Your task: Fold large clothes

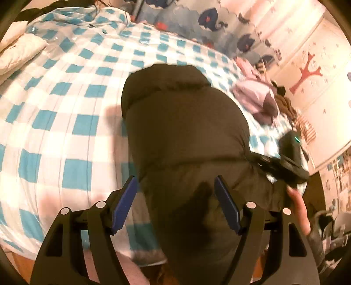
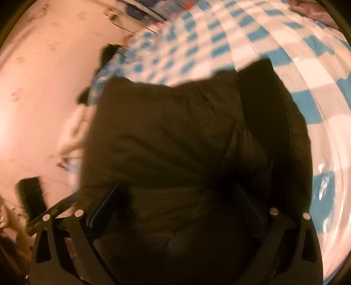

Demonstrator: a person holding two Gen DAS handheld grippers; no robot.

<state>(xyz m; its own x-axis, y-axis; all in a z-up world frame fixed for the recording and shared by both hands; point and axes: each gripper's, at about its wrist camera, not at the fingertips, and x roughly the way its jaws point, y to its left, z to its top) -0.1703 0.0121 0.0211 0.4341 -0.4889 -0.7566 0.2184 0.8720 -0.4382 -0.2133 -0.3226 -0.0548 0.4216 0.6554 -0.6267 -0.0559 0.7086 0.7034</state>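
A dark olive puffer jacket lies bunched on a bed with a blue-and-white checked cover. My left gripper is open, its blue-padded fingers spread on either side of the jacket's near end, which sits between them. The other gripper shows at the jacket's right edge with a hand behind it. In the right wrist view the jacket fills the middle, and my right gripper stands wide open with the fabric between its dark fingers. The view is blurred.
A white pillow lies at the far left of the bed. A whale-print quilt and pink and lilac clothes lie along the far side. A pink wall with a tree decal is on the right.
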